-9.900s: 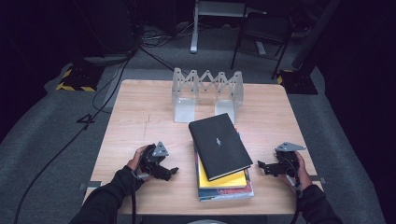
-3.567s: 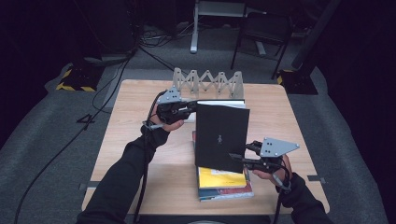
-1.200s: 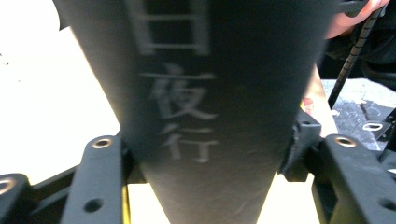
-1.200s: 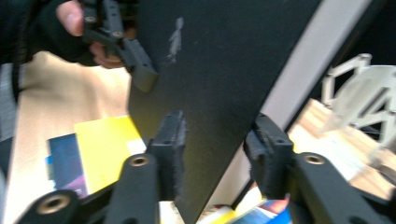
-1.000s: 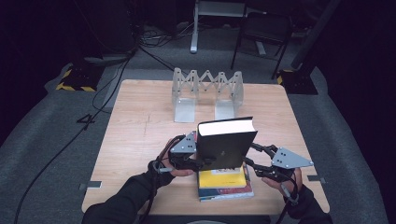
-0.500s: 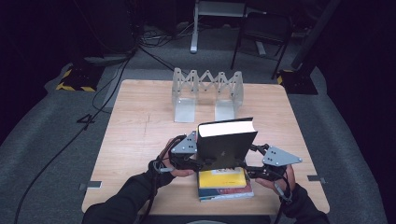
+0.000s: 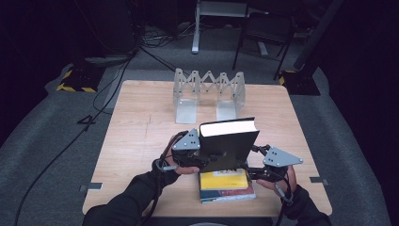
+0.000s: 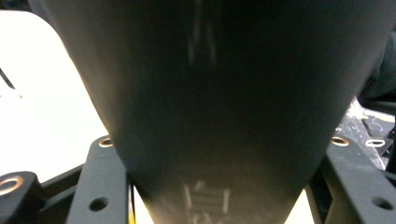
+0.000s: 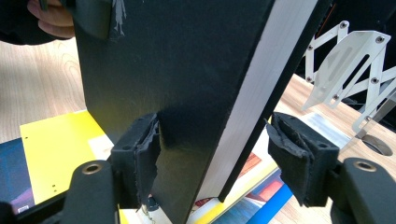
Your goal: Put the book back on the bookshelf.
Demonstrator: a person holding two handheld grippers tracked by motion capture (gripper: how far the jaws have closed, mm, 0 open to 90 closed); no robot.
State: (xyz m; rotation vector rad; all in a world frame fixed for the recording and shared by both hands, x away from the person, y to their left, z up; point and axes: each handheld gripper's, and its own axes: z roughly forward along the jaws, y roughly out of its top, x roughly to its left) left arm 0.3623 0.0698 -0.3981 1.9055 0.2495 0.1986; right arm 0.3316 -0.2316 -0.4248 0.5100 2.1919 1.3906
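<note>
A black book [image 7: 228, 146] stands upright on edge above a stack topped by a yellow book [image 7: 223, 179], white page edges facing up. My left gripper [image 7: 209, 160] is shut on its left side; in the left gripper view the dark cover [image 8: 224, 93] sits between the jaws. My right gripper [image 7: 251, 165] is at the book's right side. Its jaws have just been opening. In the right gripper view the book [image 9: 177, 70] stands between the pads, the left pad [image 9: 144, 154] against the cover, the right pad [image 9: 294, 154] clear of it.
A clear accordion book rack [image 7: 209, 92] stands at the back middle of the wooden table [image 7: 141, 122], and its panels [image 9: 345, 60] lie just beyond the book in the right gripper view. Cables, a chair and a stand sit on the dark floor behind.
The black book, first flat on the stack, was lifted and now stands on edge between both grippers. Over the last second the book and both hands have hardly moved.
</note>
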